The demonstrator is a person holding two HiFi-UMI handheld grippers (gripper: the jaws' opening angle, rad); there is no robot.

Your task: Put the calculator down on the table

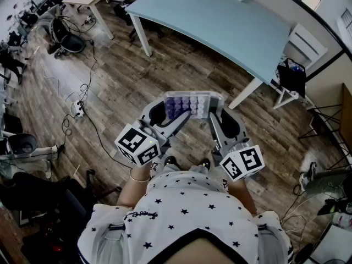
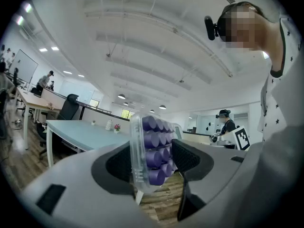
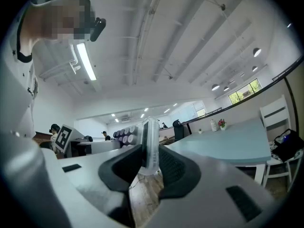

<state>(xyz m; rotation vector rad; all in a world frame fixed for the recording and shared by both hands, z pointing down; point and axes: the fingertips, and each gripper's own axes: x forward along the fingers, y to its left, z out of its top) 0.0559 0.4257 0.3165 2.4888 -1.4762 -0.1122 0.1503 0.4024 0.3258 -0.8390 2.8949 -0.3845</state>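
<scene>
calculator: purple keys, clear case, held over the wood floor, short of the blue table
left gripper: jaws clamped across its keyed face
right gripper: jaws pinching its thin edge

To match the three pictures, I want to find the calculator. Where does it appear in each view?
Head view: calculator at the centre, below the table's near edge.
Left gripper view: calculator at lower centre, purple keys showing, between the jaws.
Right gripper view: calculator at lower centre, edge-on between the jaws.
Shared landmark: the light blue table.
</scene>
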